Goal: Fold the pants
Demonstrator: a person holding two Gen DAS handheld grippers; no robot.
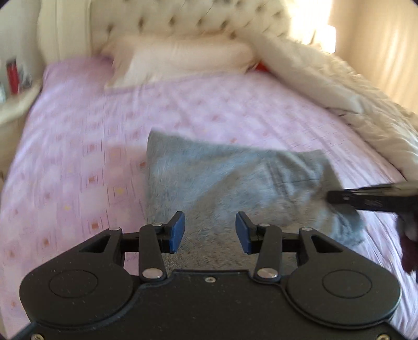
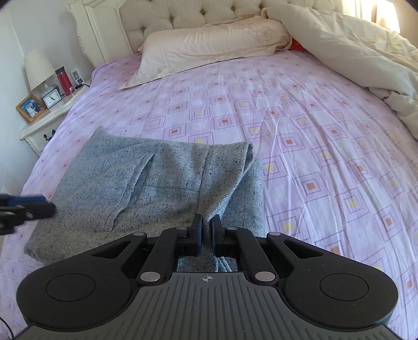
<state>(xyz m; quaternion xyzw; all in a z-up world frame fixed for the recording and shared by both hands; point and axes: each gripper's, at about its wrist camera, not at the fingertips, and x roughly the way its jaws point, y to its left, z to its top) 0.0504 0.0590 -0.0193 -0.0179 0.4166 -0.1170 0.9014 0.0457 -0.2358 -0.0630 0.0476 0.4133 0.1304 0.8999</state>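
The grey speckled pants (image 2: 156,188) lie folded into a thick bundle on the pink patterned bed sheet (image 2: 300,125). My right gripper (image 2: 207,235) is shut on a fold of the pants at the bundle's near right edge. My left gripper (image 1: 210,231) is open and empty, hovering over the near edge of the pants (image 1: 235,177). The left wrist view is motion-blurred. The right gripper shows at the right of the left wrist view (image 1: 365,198), and the left gripper shows at the left edge of the right wrist view (image 2: 26,206).
A cream pillow (image 2: 209,44) lies at the tufted headboard (image 2: 198,13). A bunched cream duvet (image 2: 365,57) covers the bed's right side. A nightstand (image 2: 49,115) at left holds a lamp, clock, photo frame and red bottle.
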